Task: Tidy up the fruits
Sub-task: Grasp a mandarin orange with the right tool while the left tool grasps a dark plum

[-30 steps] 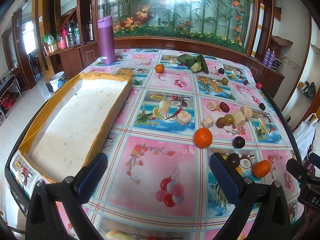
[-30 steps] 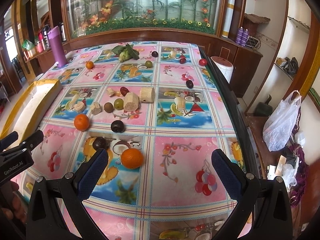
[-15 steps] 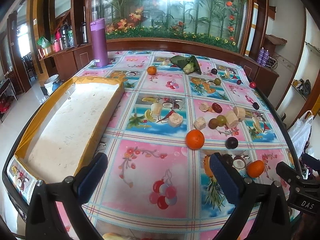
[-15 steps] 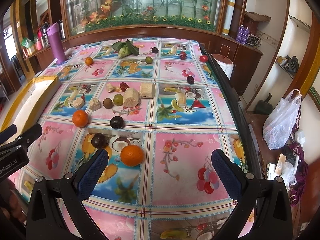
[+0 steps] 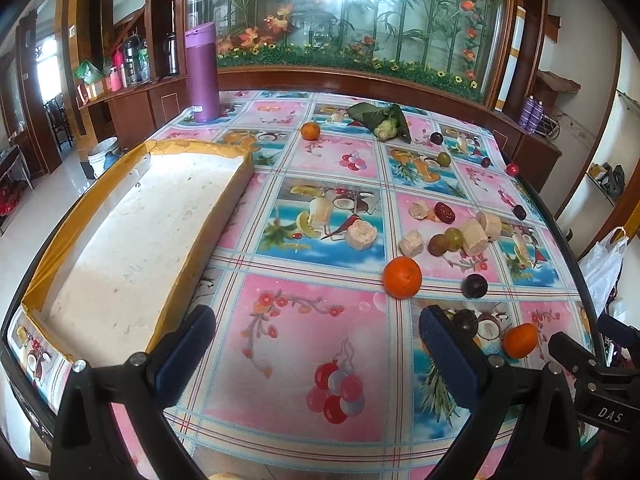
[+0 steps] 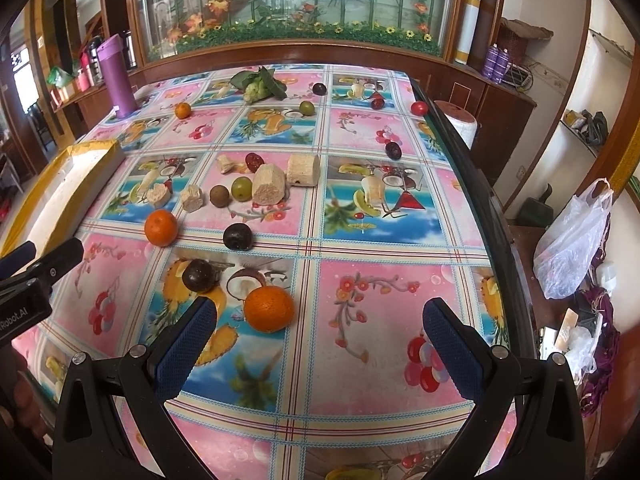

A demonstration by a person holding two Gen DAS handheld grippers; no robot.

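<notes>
Fruits lie scattered on a table with a fruit-print cloth [image 5: 304, 320]. An orange [image 5: 402, 277] lies mid-table, and a second orange [image 6: 269, 308] lies just ahead of my right gripper's left finger. Dark round fruits [image 6: 238, 236] [image 6: 199, 275], green and brown ones [image 6: 241, 188] and pale cut chunks [image 6: 267, 186] lie beyond. A long white foam tray with yellow tape [image 5: 132, 240] lies on the left. My left gripper [image 5: 316, 350] is open and empty above the cloth. My right gripper [image 6: 320, 340] is open and empty too.
A purple flask [image 5: 202, 72] stands at the far left corner. A leafy green bundle [image 5: 384, 122] and more small fruits [image 6: 393, 150] lie at the far side. The table's right edge [image 6: 480, 184] drops to a floor with a plastic bag [image 6: 572, 240].
Both grippers have drifted slightly forward and lower over the table, so the fruits look a little nearer. Both stay open and empty.
</notes>
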